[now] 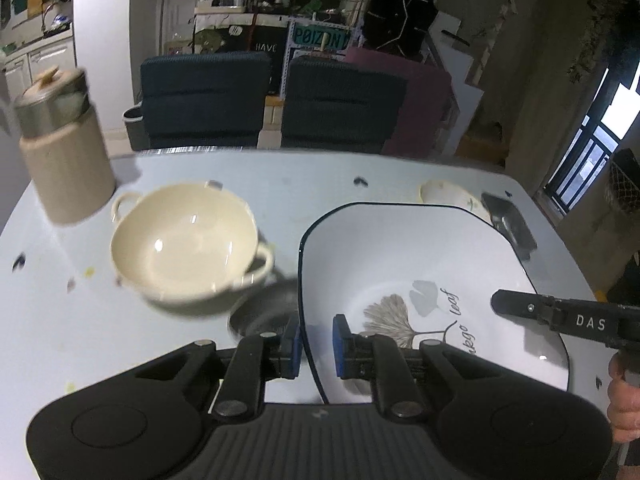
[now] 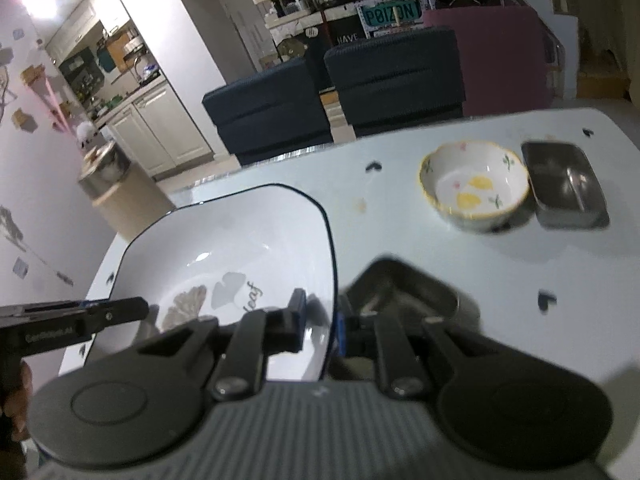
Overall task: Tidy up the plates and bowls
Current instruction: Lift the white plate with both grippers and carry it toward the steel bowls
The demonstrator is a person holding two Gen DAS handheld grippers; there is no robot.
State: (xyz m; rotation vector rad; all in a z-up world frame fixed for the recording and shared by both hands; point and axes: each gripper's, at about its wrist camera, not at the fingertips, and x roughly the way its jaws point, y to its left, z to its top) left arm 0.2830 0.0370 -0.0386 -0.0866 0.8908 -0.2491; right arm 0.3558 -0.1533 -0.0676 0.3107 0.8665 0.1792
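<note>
1. The square white plate (image 1: 420, 264) with the dark rim and leaf print is gripped at two opposite edges, one by each gripper, and appears to be carried above the table (image 1: 280, 172) rather than resting on it; blur makes the gap hard to judge.
2. The left gripper (image 1: 316, 346) is clenched on the plate's left rim: the rim passes between the blue pads, which stand only a narrow way apart.
3. The right gripper (image 2: 322, 326) is likewise clamped on the plate's right rim, jaws nearly closed, with the rim running between the pads.
4. The step is best done by keeping both grips level and moving as one, so the plate is neither twisted nor pulled from a pad.
5. The cream two-handled bowl (image 1: 186, 240) just beside the plate should be cleared, along with the dark metal dish (image 2: 404, 292) under the plate's edge.
6. The floral bowl (image 2: 474, 186) and the metal tray (image 2: 564, 184) touching it sit farther off and should be left undisturbed.
</note>
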